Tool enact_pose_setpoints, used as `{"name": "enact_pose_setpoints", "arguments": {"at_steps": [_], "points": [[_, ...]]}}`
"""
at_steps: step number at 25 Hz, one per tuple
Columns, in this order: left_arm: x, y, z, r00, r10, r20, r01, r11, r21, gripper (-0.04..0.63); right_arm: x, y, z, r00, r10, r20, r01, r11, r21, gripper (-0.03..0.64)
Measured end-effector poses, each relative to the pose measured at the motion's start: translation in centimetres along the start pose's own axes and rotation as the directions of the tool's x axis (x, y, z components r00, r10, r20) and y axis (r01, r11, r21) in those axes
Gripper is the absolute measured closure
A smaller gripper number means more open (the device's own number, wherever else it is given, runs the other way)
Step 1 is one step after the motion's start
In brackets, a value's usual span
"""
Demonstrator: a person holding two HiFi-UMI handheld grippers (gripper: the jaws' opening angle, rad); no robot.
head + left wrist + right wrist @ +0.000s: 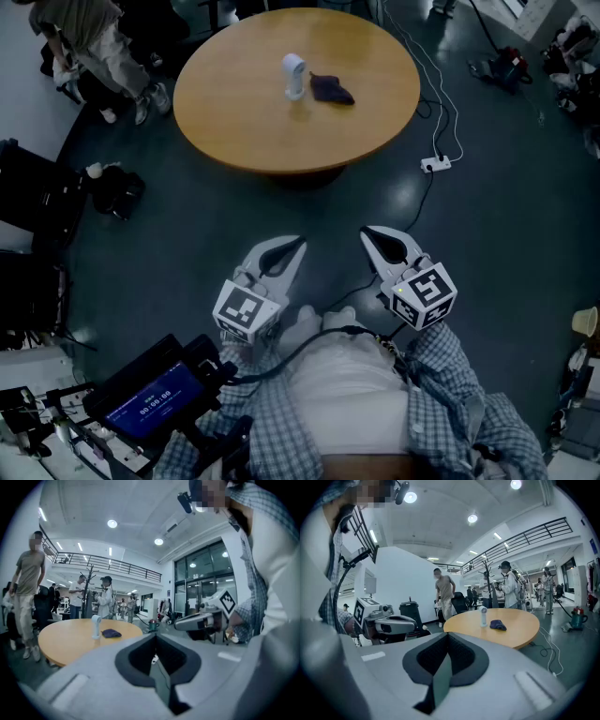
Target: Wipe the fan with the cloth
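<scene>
Left gripper (297,245): jaws together, empty, held near the torso, tip aimed far and slightly down | Right gripper (368,232): jaws together, empty, just right of it, not touching | Forearms (448,370): checked sleeves, elbows bent

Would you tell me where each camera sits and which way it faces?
Head view: on the person's head, facing steeply down at the floor and table; the left tool, right tool and checked sleeves show.
Left gripper view: on the left tool, facing along its jaws toward the table; the right tool shows at right.
Right gripper view: on the right tool, facing the table; the left tool shows at left.
Shared: all show the fan and cloth on the table.
</scene>
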State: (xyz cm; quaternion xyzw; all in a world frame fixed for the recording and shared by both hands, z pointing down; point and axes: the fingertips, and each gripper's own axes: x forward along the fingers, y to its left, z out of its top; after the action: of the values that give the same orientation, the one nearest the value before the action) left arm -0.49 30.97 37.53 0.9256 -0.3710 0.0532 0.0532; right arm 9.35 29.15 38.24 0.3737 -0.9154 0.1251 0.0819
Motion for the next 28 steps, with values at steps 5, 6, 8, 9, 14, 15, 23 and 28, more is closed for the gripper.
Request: {"name": "enact_pose_setpoints", "arguments": {"at_steps": [5,6,8,9,14,15,23,28], "points": [[0.3,-0.4,-0.1,1.000,0.003,0.001,-0.003,1.000,-0.003,0.594,-0.3,-0.3,-0.1,1.000,0.002,-0.001,-0.002,1.000,-0.004,0.614],[0.3,-0.4,-0.1,1.000,0.004,0.000,-0.004,1.000,-0.002,0.594,-0.3,-0.3,-0.1,1.000,0.002,-0.001,-0.003,1.000,-0.004,0.614],[0.3,-0.4,-0.1,1.000,0.004,0.001,-0.004,1.000,-0.004,0.595,-0.4,-0.3,-0.1,1.000,0.003,-0.003,-0.003,1.000,-0.004,0.614],[0.4,-0.5,-0.1,1.000,0.004,0.001,-0.004,1.000,-0.004,0.594,-0.4,-0.3,-0.2,1.000,0.003,-0.005,-0.003,1.000,-0.004,0.614],[0.8,-0.6,0.0,1.000,0.002,-0.003,-0.002,1.000,-0.001,0.595,-0.6,-0.9,-0.1,1.000,-0.004,0.003,0.004,1.000,0.021,0.614],[0.8,-0.6,0.0,1.000,0.004,-0.002,-0.004,1.000,-0.001,0.594,-0.7,-1.1,-0.1,1.000,-0.004,0.007,0.004,1.000,0.028,0.614],[2.3,-1.5,1.4,0.999,0.036,0.004,-0.036,0.999,-0.009,0.594,-2.2,-2.7,0.1,1.000,0.006,0.019,-0.006,1.000,0.031,0.614],[2.9,-2.6,0.9,0.998,0.062,0.025,-0.062,0.998,0.003,0.594,-4.0,-3.9,-0.8,1.000,0.015,0.025,-0.016,0.999,0.030,0.614]]}}
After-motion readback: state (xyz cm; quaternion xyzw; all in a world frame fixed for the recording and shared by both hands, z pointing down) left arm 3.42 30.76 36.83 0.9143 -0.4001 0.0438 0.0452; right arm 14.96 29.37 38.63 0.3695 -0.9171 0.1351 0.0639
